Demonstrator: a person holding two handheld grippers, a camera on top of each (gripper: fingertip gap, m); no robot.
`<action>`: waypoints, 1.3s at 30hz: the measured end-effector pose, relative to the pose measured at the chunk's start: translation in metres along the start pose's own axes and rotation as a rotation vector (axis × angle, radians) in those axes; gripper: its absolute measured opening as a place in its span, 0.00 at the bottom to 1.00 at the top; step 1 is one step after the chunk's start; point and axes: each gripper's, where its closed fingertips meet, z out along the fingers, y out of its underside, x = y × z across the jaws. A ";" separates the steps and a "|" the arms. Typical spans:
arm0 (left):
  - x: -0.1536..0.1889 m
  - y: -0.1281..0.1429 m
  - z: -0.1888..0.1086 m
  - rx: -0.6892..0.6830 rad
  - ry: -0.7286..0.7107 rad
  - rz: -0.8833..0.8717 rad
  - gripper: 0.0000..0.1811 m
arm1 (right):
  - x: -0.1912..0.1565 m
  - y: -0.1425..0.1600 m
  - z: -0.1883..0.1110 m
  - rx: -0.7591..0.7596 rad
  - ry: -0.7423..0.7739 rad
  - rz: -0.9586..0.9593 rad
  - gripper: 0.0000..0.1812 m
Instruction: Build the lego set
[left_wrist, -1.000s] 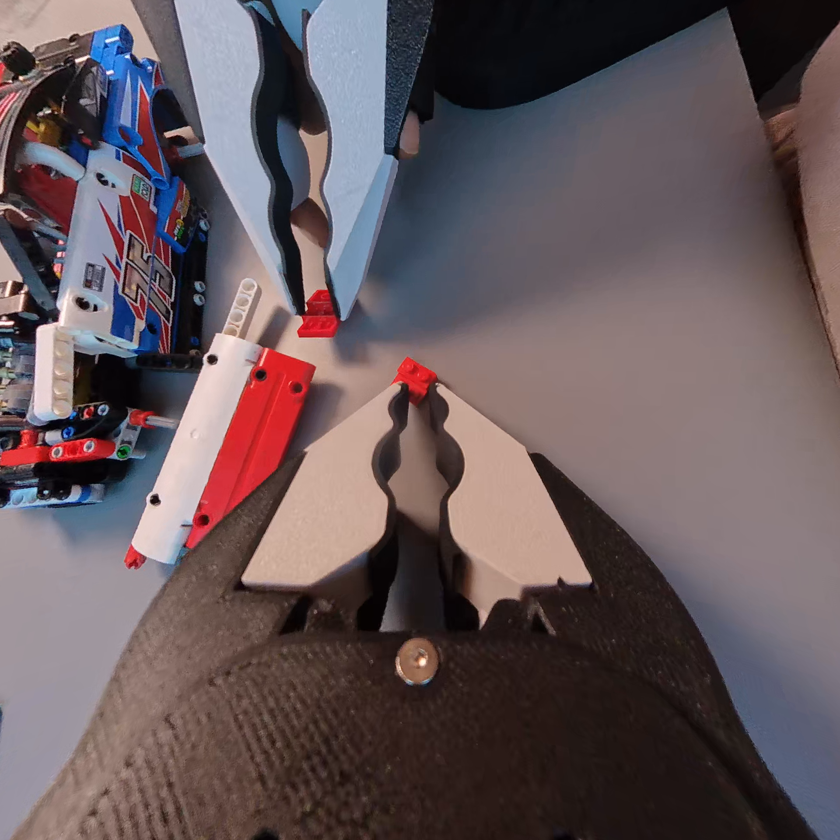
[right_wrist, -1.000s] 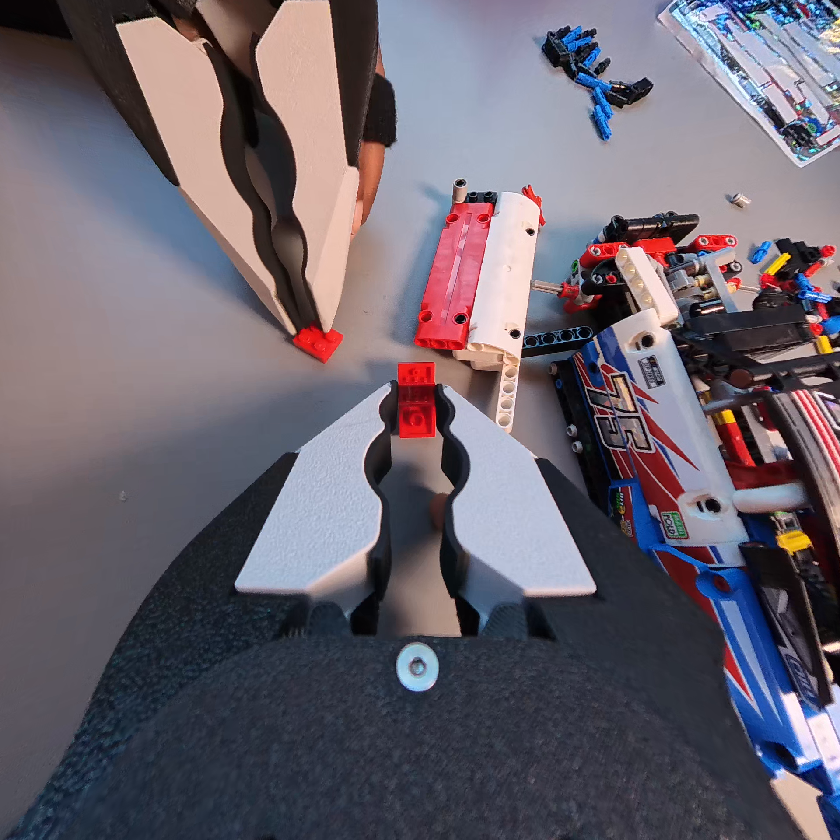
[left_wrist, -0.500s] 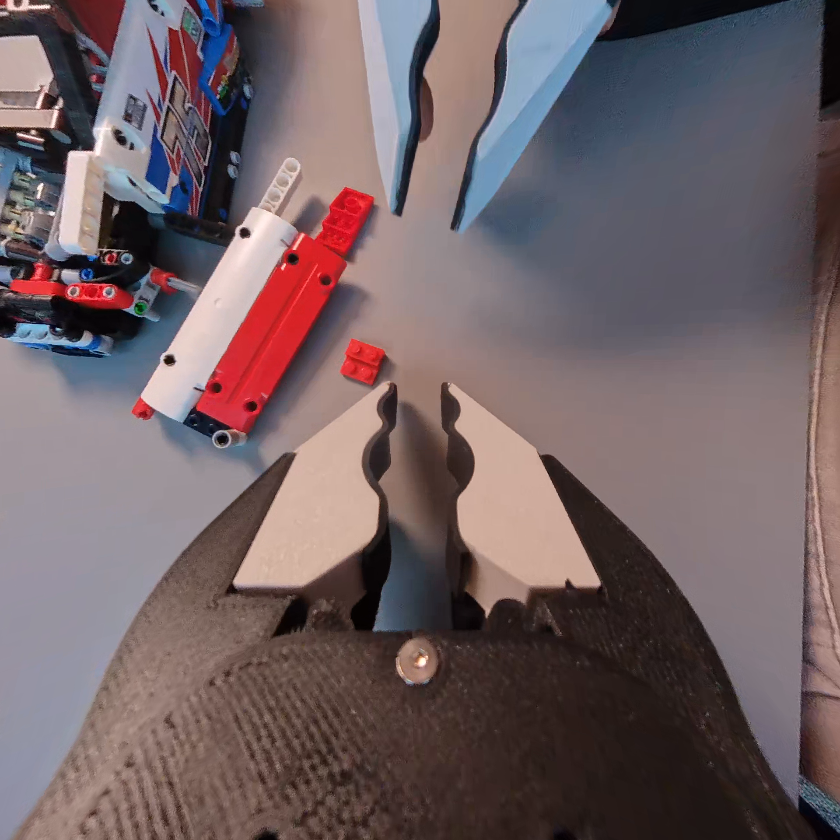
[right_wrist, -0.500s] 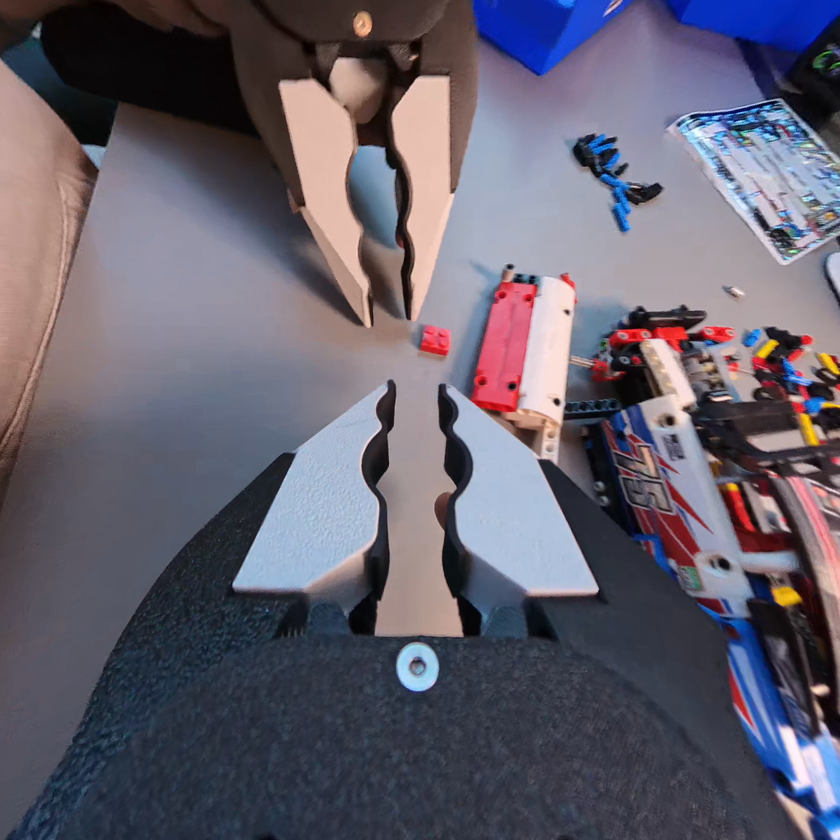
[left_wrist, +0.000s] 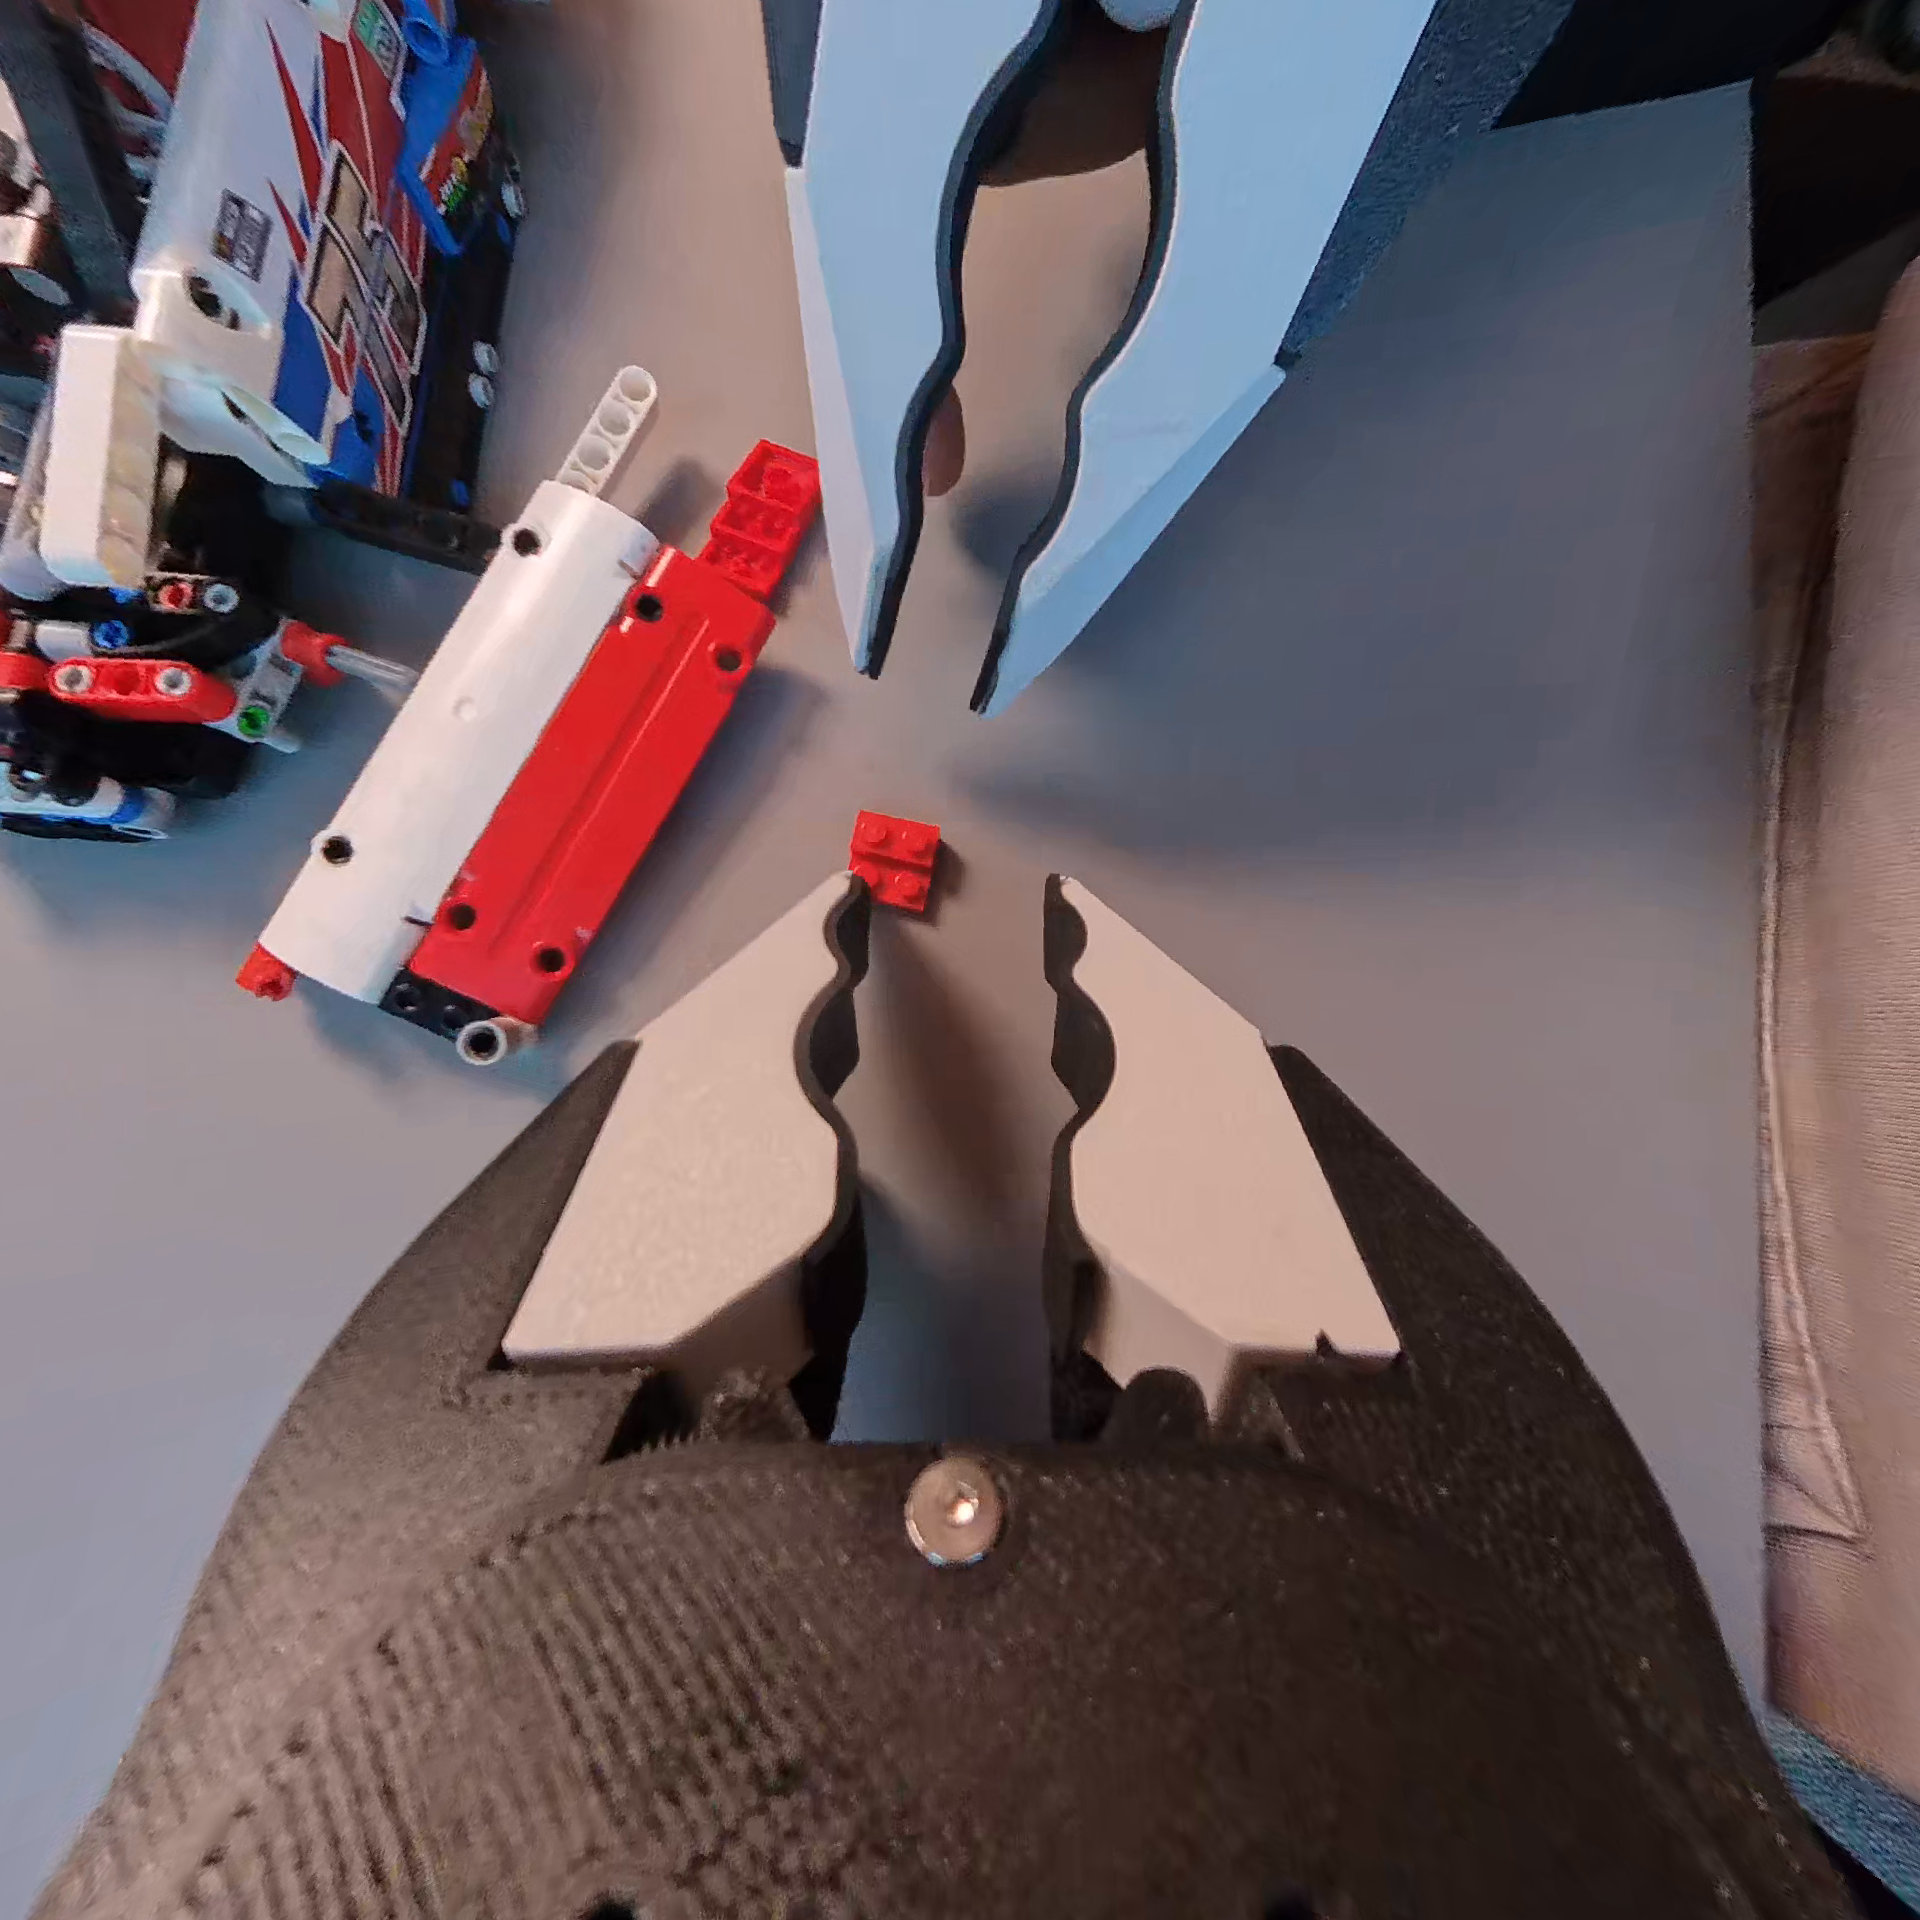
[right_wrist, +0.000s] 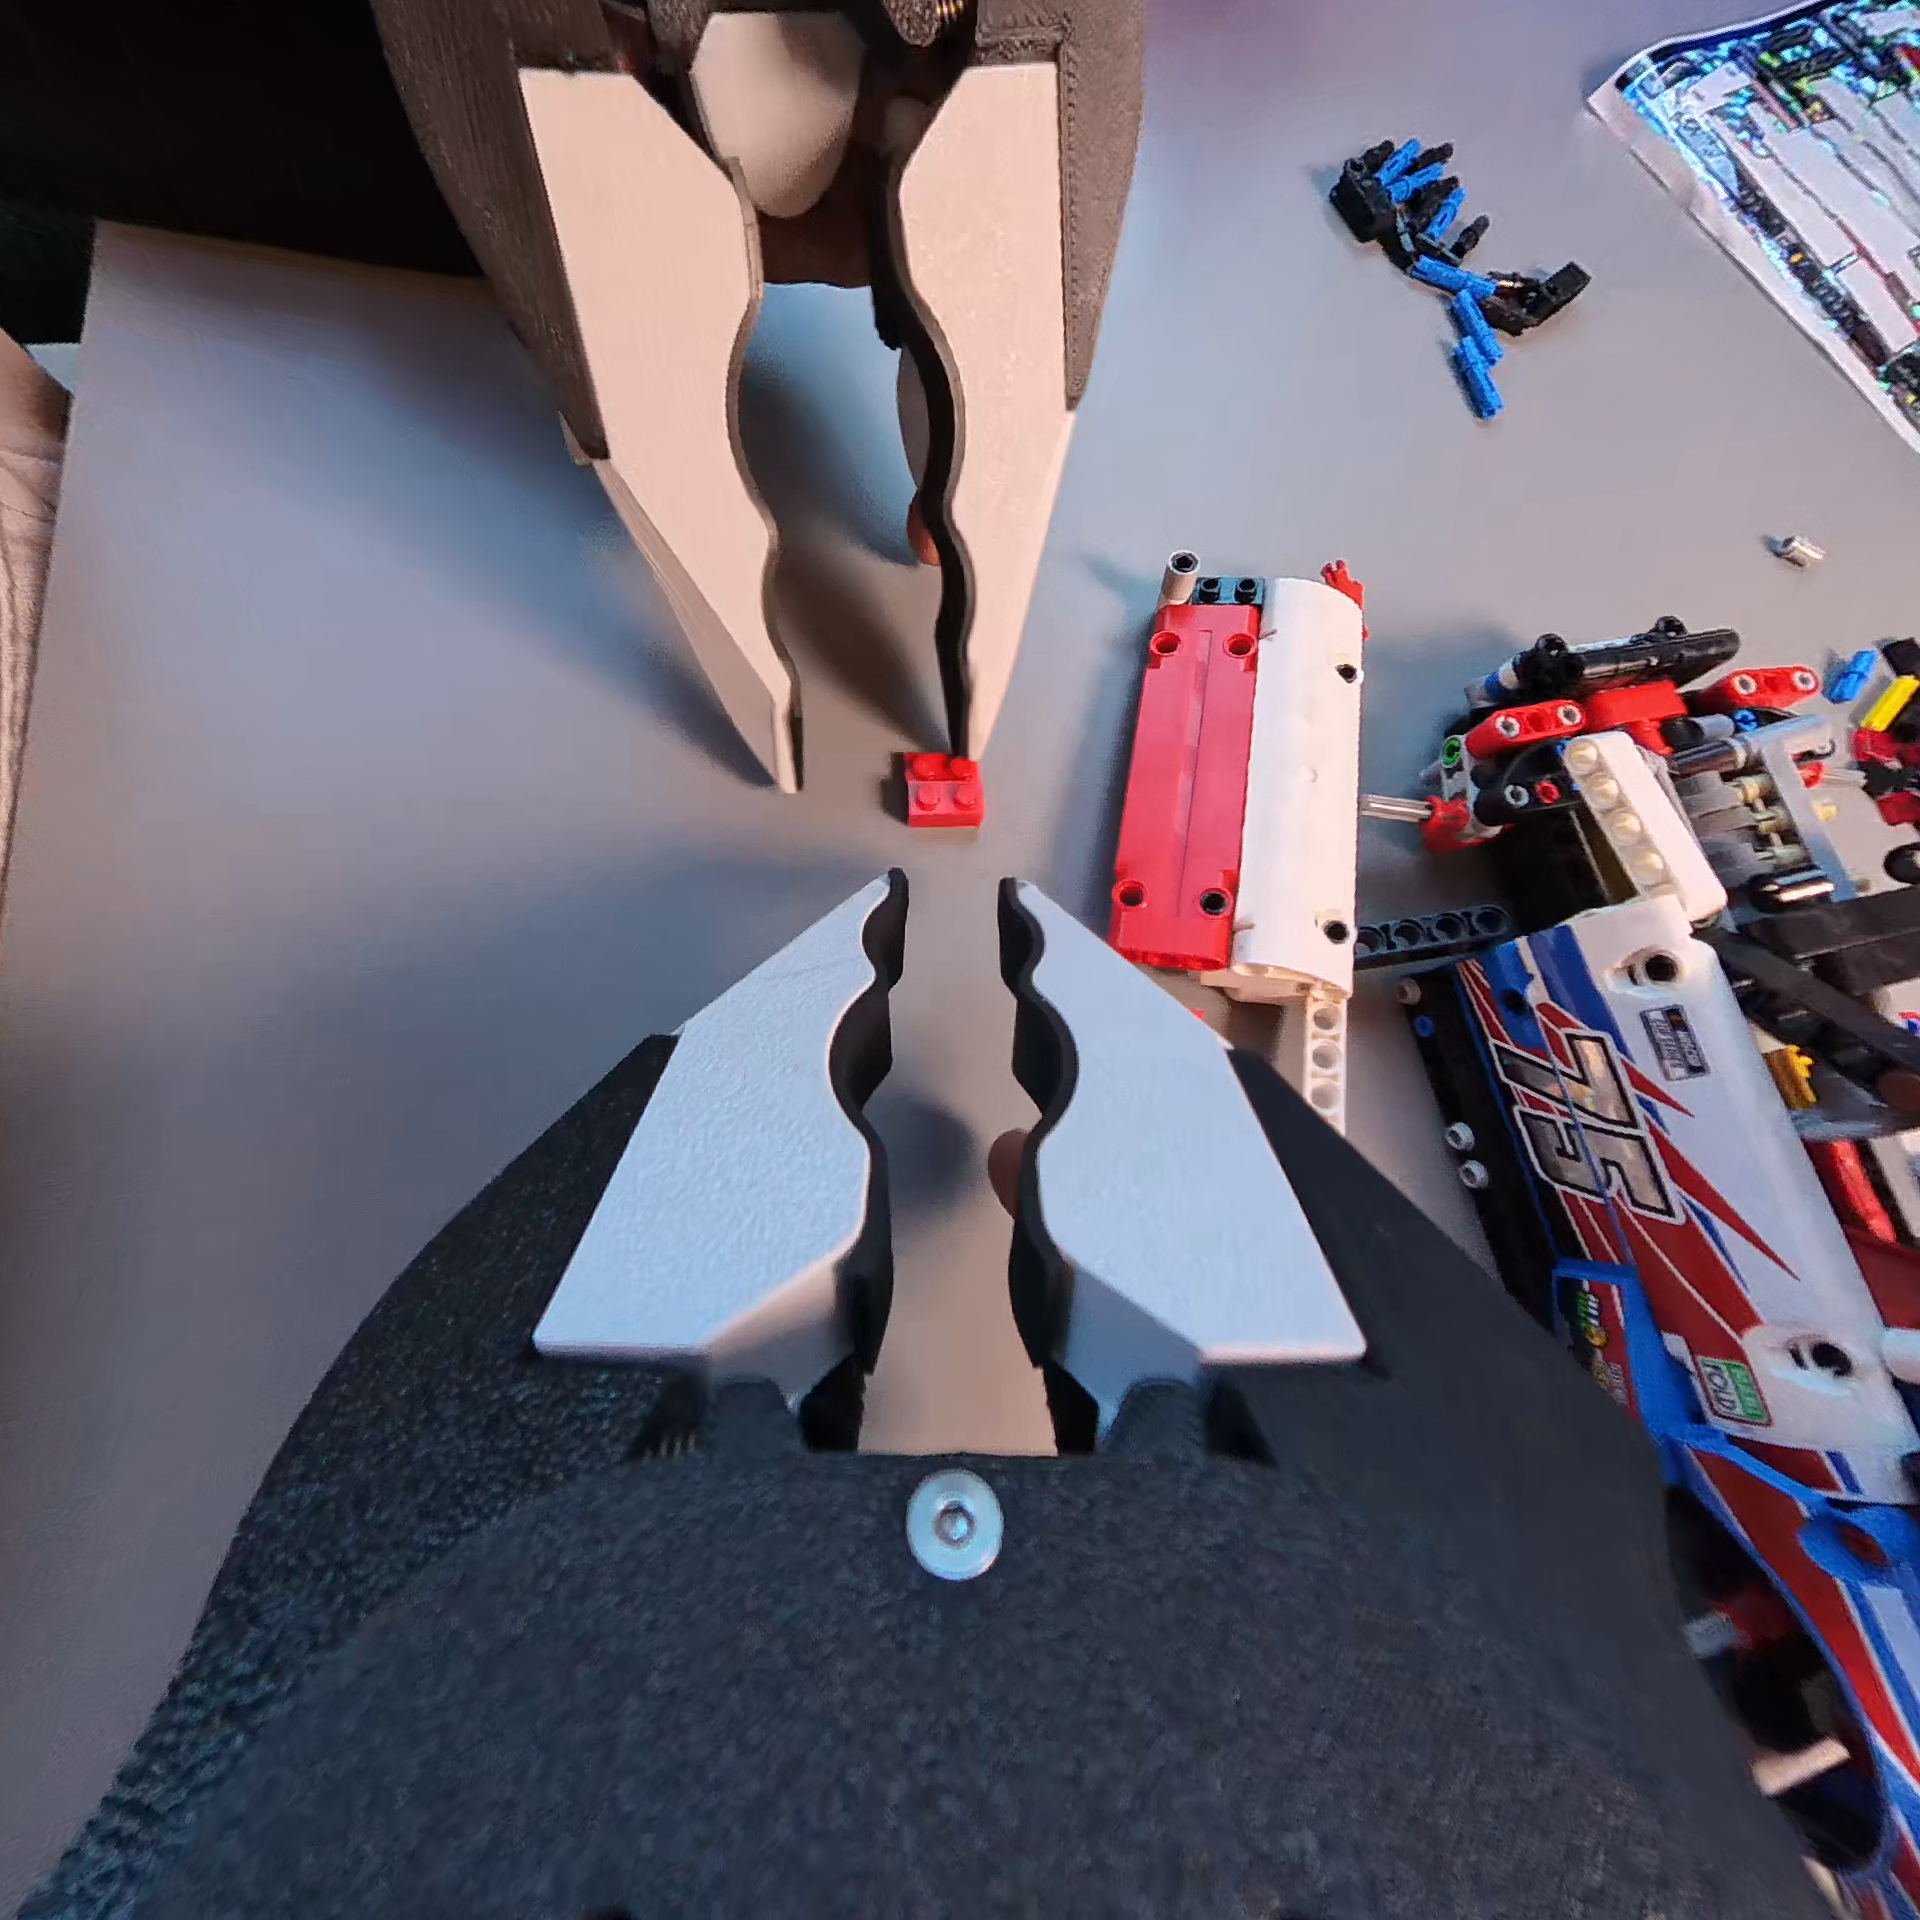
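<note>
plate (left_wrist: 896, 861) lies flat, studs up; left tool (left_wrist: 951, 883), right tool (right_wrist: 951, 885) both parted, empty.

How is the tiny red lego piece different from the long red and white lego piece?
The tiny red lego piece is square and one colour; the long red and white lego piece is two colours.

The tiny one shows studs; the long one shows round pin holes.

The tiny one lies by the left claw; the long one lies aside.

Both rest on the grey table.

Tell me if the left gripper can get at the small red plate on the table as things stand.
Probably yes. The left gripper is open, and the small red plate lies loose on the grey table at one fingertip, with nothing over it. The right gripper hangs open beyond.
</note>
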 end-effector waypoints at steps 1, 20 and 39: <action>0.006 0.000 -0.001 0.003 0.030 -0.020 0.17 | -0.002 0.000 0.001 -0.001 -0.008 0.002 0.08; 0.003 0.006 -0.018 0.080 0.046 -0.133 0.15 | -0.010 0.001 0.019 -0.189 -0.178 -0.270 0.00; 0.010 0.011 -0.017 0.064 0.079 -0.077 0.18 | -0.020 -0.016 0.024 -0.203 -0.436 -0.493 0.03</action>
